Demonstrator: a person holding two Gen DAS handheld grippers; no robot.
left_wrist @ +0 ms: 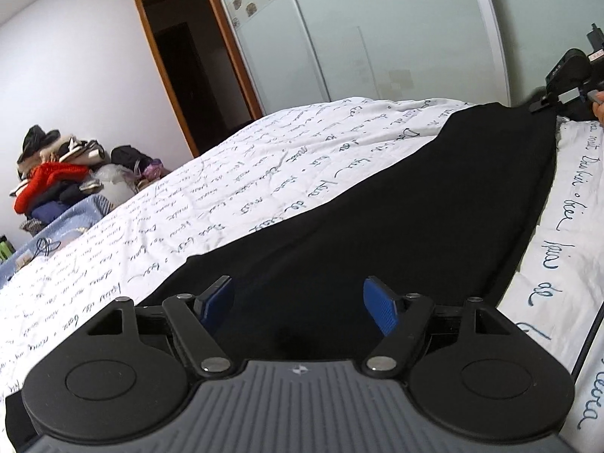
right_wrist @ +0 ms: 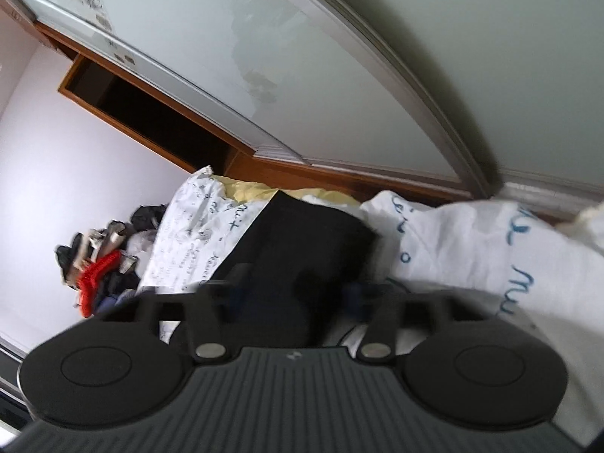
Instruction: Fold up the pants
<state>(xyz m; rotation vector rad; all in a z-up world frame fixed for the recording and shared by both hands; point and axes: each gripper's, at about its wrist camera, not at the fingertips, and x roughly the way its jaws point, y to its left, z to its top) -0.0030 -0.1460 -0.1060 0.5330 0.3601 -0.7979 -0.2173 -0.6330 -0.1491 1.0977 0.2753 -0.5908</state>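
The black pants (left_wrist: 396, 196) lie stretched as a long flat band across the bed (left_wrist: 188, 196), running from just under the left tongs (left_wrist: 298, 302) away to the right tongs (left_wrist: 558, 100) at the far corner. The left tongs are released: their blue ribbed pads (left_wrist: 379, 307) stand well apart above the near end of the cloth, with nothing pressed between them. In the blurred right wrist view the right tongs (right_wrist: 298, 290) are clenched on the pants (right_wrist: 302, 241), the dark fabric bunched up in front of them.

To the left of the pants the bed cover is open and bare up to its far edge; to the right only a narrow strip shows before the bed's side. A heap of clothes (left_wrist: 56, 173) sits beyond the far left corner, and frosted sliding doors (left_wrist: 377, 30) stand close behind the bed.

The pants are matte and smooth, with a straight seamed edge. The cover is white, lightly creased, printed with blue handwriting.
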